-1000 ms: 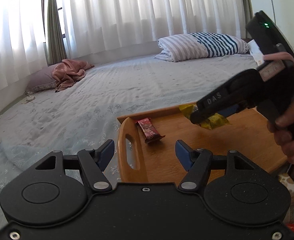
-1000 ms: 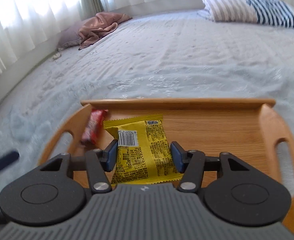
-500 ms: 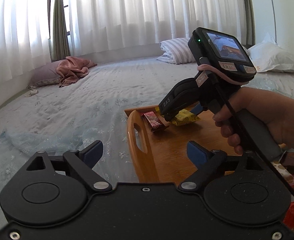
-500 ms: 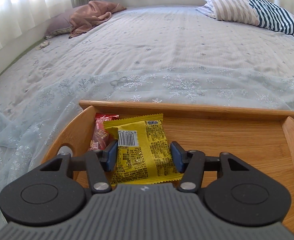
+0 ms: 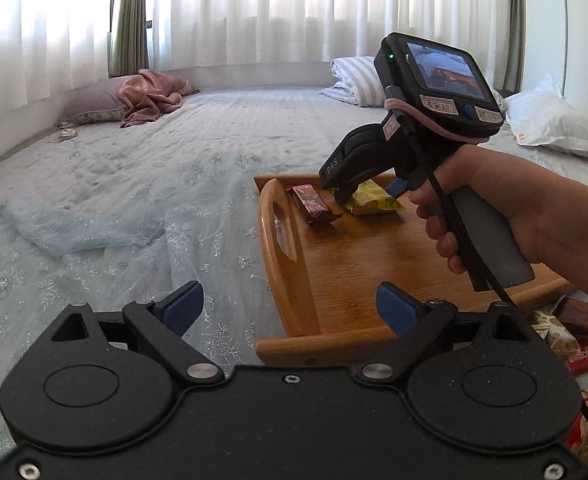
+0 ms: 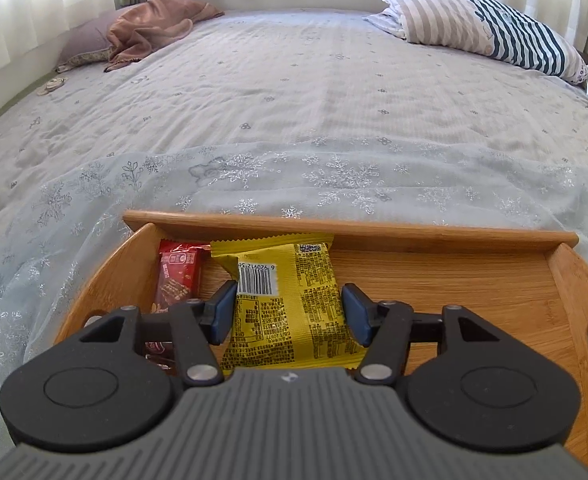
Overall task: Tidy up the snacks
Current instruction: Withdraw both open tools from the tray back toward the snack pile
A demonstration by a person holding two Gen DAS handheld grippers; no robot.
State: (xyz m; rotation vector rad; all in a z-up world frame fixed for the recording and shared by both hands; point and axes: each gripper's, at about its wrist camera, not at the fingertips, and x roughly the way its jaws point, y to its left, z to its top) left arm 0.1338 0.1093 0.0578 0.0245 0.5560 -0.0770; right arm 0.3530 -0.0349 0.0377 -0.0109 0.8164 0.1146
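Observation:
A wooden tray (image 6: 453, 280) lies on the bed. In its far left corner lie a red snack bar (image 6: 178, 276) and, beside it, a yellow snack packet (image 6: 290, 288). My right gripper (image 6: 290, 312) straddles the yellow packet; its jaws are opening and the pads stand just clear of the packet's edges. The left wrist view shows the same tray (image 5: 353, 264), red bar (image 5: 311, 202) and yellow packet (image 5: 373, 202) resting on the wood under the right gripper (image 5: 367, 192), held by a hand (image 5: 493, 208). My left gripper (image 5: 290, 308) hovers by the tray's near left corner, jaws opening wide, nothing between them.
Several loose snack packets (image 5: 569, 336) lie on the bed right of the tray. A striped pillow (image 6: 493, 28), a white pillow (image 5: 549, 128) and a pink blanket (image 6: 150, 28) sit at the far edges. Sheer snowflake fabric (image 5: 94, 224) covers the bedspread left of the tray.
The right gripper carried the yellow packet to the tray's far left corner, set it beside the red bar, and its jaws widened. The left gripper's jaws spread wider and it drew back.

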